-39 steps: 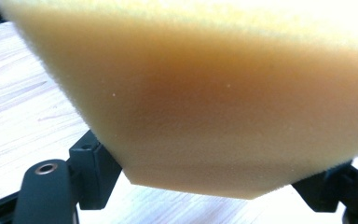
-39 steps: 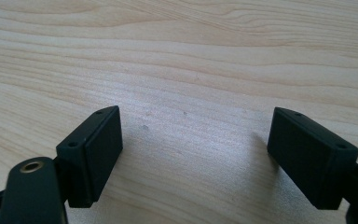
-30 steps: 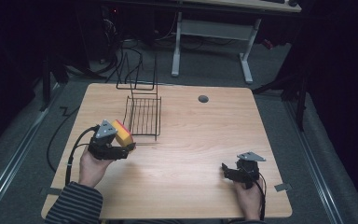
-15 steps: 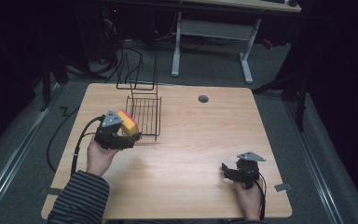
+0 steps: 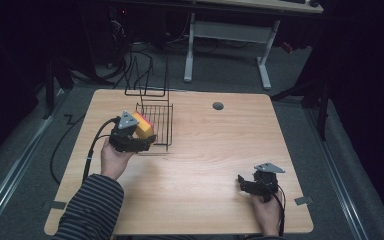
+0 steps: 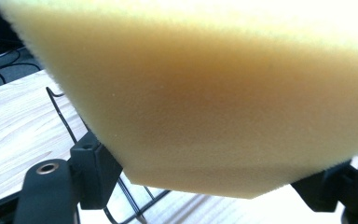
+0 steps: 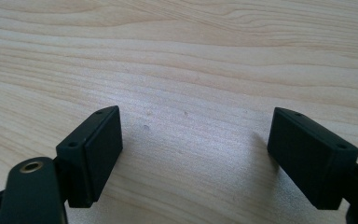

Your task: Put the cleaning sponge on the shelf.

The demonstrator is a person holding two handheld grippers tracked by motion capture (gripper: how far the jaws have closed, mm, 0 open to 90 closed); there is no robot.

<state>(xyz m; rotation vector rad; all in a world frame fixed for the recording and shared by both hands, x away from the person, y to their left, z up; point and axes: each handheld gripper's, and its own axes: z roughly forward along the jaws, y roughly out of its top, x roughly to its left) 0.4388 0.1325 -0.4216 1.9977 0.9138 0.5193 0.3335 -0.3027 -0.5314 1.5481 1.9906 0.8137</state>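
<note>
1. Since half a second ago the left gripper (image 5: 142, 134) has advanced further toward the wire rack (image 5: 156, 125); the sponge (image 5: 143, 126) it carries now sits over the rack's near-left edge
2. The left gripper is clamped on the yellow sponge (image 6: 205, 93), one jaw on each side, rack wires just beneath it
3. The right gripper (image 7: 193, 154) stays put, jaws spread wide, holding nothing, resting low on the bare wooden table (image 7: 191, 56)

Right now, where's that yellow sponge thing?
The sponge is clamped in the left gripper, held at the left side of the table, right at the near edge of the black wire rack.
</note>
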